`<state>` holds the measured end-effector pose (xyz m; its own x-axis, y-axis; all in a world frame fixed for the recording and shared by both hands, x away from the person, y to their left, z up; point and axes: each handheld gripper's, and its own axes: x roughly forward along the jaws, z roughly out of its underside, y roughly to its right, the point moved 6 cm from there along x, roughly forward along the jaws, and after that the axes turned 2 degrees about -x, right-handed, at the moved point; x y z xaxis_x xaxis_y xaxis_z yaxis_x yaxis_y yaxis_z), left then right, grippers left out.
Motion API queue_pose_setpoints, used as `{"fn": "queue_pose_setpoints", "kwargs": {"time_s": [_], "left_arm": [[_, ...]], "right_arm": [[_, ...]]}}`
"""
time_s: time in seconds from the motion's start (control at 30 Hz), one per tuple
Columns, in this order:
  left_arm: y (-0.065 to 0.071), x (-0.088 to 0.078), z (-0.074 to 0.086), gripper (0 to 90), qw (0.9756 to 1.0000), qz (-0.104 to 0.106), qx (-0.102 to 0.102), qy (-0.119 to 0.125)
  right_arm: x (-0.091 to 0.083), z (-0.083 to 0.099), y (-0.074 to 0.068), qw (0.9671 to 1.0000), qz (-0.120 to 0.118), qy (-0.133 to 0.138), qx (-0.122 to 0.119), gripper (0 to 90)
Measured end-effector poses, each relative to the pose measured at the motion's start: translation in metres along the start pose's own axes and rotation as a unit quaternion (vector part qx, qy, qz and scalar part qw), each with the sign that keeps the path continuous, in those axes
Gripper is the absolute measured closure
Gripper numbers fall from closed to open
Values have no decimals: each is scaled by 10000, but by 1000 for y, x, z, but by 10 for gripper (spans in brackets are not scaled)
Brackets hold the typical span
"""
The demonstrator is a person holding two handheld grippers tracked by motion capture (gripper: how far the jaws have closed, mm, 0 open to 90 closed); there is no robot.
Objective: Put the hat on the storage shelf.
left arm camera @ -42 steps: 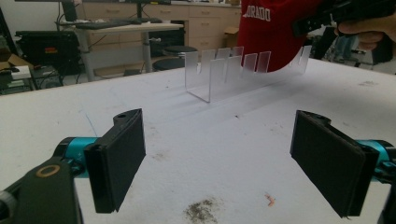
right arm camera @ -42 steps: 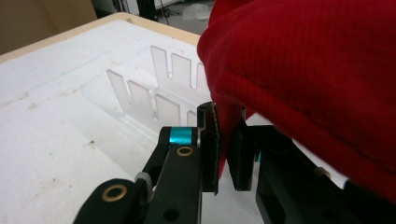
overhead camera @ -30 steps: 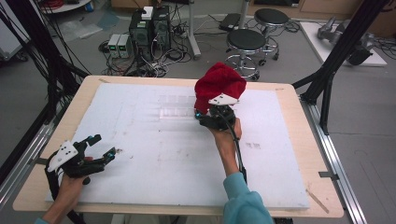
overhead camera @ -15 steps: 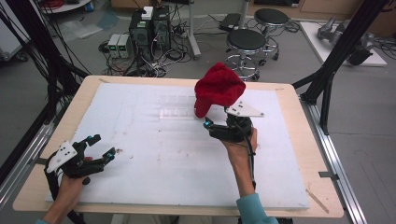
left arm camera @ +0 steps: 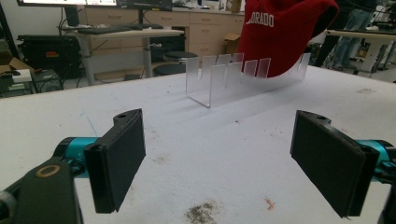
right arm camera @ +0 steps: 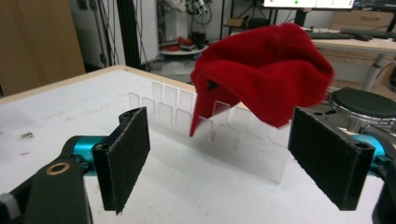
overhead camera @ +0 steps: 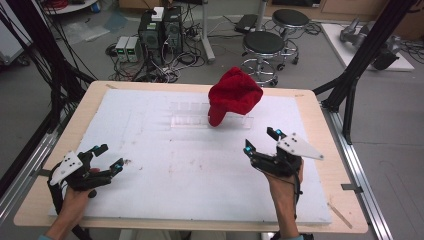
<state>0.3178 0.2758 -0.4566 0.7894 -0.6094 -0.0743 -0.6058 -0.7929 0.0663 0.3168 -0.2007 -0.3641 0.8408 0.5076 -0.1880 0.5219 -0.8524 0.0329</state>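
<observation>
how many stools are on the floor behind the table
2, both past the table's far edge in the high view: one black round stool just behind the red hat, the other stool farther back and to its right. More may be hidden.

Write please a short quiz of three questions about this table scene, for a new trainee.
1. True or false: the red cap lies flat on the white board.
2. What holds the cap? A) the clear slotted rack B) a stool C) a hand
3. Are the left hand-held gripper and right hand-held gripper open or shut?

Key: 1 false, it rests on the rack; 2 A; 3 both open, holding nothing.
</observation>
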Motion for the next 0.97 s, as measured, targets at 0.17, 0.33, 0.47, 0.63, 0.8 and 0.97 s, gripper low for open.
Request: {"fn": "queue_pose_setpoints", "kwargs": {"time_s": [0.17, 0.33, 0.47, 0.63, 0.8, 0.97], "left_arm": [[1, 0, 0, 184, 10000, -1, 15, 4], [2, 0, 0, 184, 10000, 18, 85, 23], [2, -2, 0, 184, 9999, 11, 96, 111], [3, -2, 0, 184, 9998, 21, 136, 122], [3, -3, 0, 184, 9998, 36, 143, 140], [3, -3, 0, 184, 9998, 30, 143, 132]], "right_arm": [[-20, 33, 9, 9994, -52, 300, 173, 150], [-28, 57, 9, 9988, -5, 449, 202, 128], [-25, 78, 10, 9994, 95, 320, 75, 124], [-24, 88, 9, 9989, 169, 442, 7, 119], [-22, 100, 7, 9984, 217, 502, -139, 116], [-24, 100, 9, 9979, 283, 583, 4, 116]]}}
